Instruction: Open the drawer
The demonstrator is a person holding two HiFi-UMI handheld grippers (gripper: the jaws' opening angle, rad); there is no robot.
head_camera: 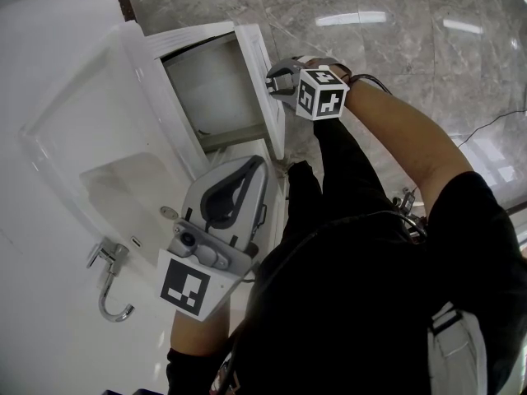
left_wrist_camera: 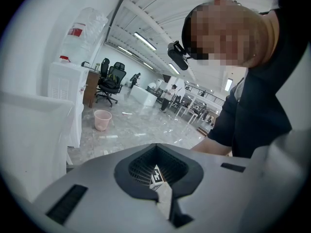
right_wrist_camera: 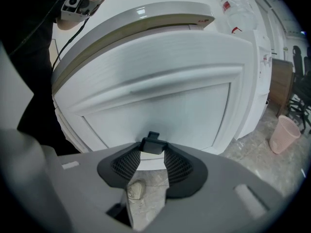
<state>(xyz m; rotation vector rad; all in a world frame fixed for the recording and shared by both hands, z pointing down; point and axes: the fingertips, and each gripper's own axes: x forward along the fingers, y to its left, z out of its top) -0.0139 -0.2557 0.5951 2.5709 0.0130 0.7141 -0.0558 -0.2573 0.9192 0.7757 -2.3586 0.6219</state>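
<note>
A white drawer (head_camera: 191,39) stands pulled out from the white vanity cabinet, and its inside looks empty. In the right gripper view its front panel (right_wrist_camera: 160,106) fills the picture, with a ridge across the upper part. My right gripper (head_camera: 277,79) is at the outer face of that front, low on the panel. Its jaws (right_wrist_camera: 153,147) stand apart, and only panel edge and floor show between them. My left gripper (head_camera: 260,163) hovers over the counter close to my body, aimed out into the room. Its jaws (left_wrist_camera: 156,148) are together and hold nothing.
A sink basin (head_camera: 123,192) and a chrome faucet (head_camera: 111,282) take up the counter left of the left gripper. Marble floor (head_camera: 395,48) spreads out beyond the drawer. A pink bin (right_wrist_camera: 284,132), a water dispenser (left_wrist_camera: 65,96) and office chairs (left_wrist_camera: 112,81) stand farther off.
</note>
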